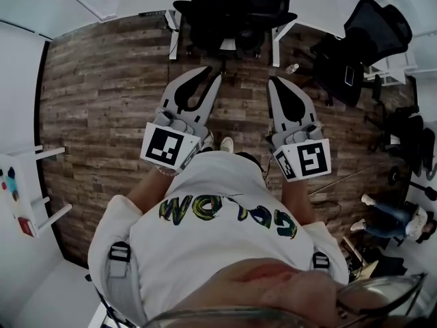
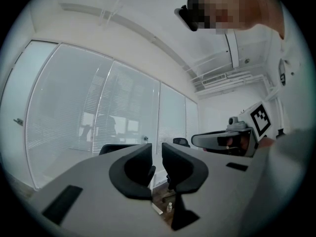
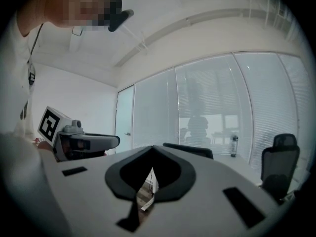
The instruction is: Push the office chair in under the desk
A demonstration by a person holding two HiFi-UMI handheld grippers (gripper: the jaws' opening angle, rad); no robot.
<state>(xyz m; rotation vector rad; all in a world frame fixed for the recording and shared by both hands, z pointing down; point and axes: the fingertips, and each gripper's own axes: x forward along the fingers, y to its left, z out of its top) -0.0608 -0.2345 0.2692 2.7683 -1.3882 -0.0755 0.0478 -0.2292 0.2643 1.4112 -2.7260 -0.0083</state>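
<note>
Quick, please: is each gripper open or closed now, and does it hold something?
Left gripper: open by a narrow gap, nothing between the fingers.
Right gripper: closed tight, holding nothing.

Black mesh office chair (image 1: 232, 12) tucked under white worktop (image 1: 307, 5) at far edge of wood-plank floor (image 1: 102, 115). Second black office chair (image 1: 369, 39) right of it, beyond worktop's corner. Left gripper (image 1: 207, 72) and right gripper (image 1: 273, 80) side by side, nearer, short of both chairs.

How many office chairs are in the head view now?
2. One chair at the desk straight ahead, another chair at upper right. Dark shapes at the right edge may hide more.
</note>
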